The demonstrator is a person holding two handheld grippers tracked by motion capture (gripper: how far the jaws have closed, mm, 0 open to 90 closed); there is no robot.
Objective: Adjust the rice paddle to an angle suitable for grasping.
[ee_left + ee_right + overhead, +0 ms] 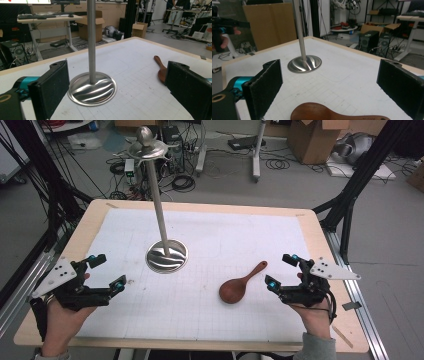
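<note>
A brown wooden spoon lies flat on the white mat, its bowl toward the near side and its handle pointing away to the right. Its bowl is low between my right jaws; its handle is by my left gripper's right jaw. A silver stand with a round base, tall pole and knobbed top rises left of centre. My left gripper hovers open at the mat's left side, aimed at the stand base. My right gripper hovers open just right of the spoon. Both hold nothing.
The white gridded mat covers a wooden table. Black frame posts stand at both sides. Cables, cardboard boxes and desk legs are on the floor beyond the far edge.
</note>
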